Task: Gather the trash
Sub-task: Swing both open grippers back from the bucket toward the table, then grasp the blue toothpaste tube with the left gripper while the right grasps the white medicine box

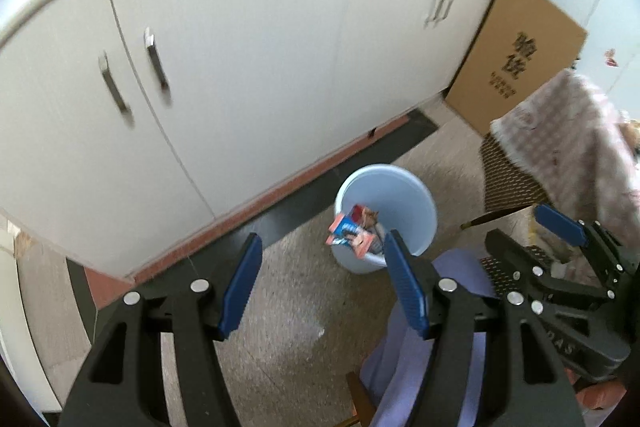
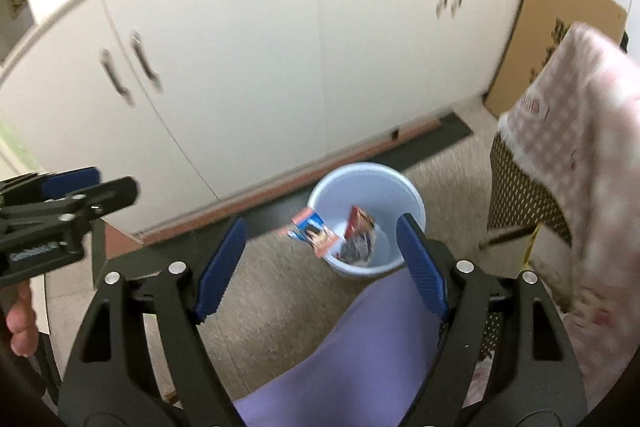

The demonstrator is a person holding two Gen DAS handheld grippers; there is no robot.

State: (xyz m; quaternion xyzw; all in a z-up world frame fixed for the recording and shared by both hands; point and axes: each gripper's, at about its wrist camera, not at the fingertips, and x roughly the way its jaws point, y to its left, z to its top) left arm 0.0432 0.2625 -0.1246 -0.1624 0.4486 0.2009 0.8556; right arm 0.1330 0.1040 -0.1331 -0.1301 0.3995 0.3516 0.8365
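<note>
A pale blue trash bin (image 1: 400,187) (image 2: 400,183) stands on the floor by the cabinet base. A blue and orange wrapper (image 1: 350,233) (image 2: 314,233) hangs over its near rim, and a red wrapper (image 2: 362,223) lies inside. My left gripper (image 1: 322,259) hovers well above the floor, its jaws open with nothing between them. My right gripper (image 2: 322,243) is also open and empty, high above the bin. In the left wrist view the right gripper (image 1: 536,227) shows at the right edge. In the right wrist view the left gripper (image 2: 96,183) shows at the left edge.
White cabinet doors (image 1: 240,67) (image 2: 260,47) with dark handles fill the back. A cardboard box (image 1: 516,59) stands at the right. A chair with a pink checked cloth (image 1: 560,147) (image 2: 580,167) is near the bin. A person's purple-clad leg (image 2: 352,347) is below.
</note>
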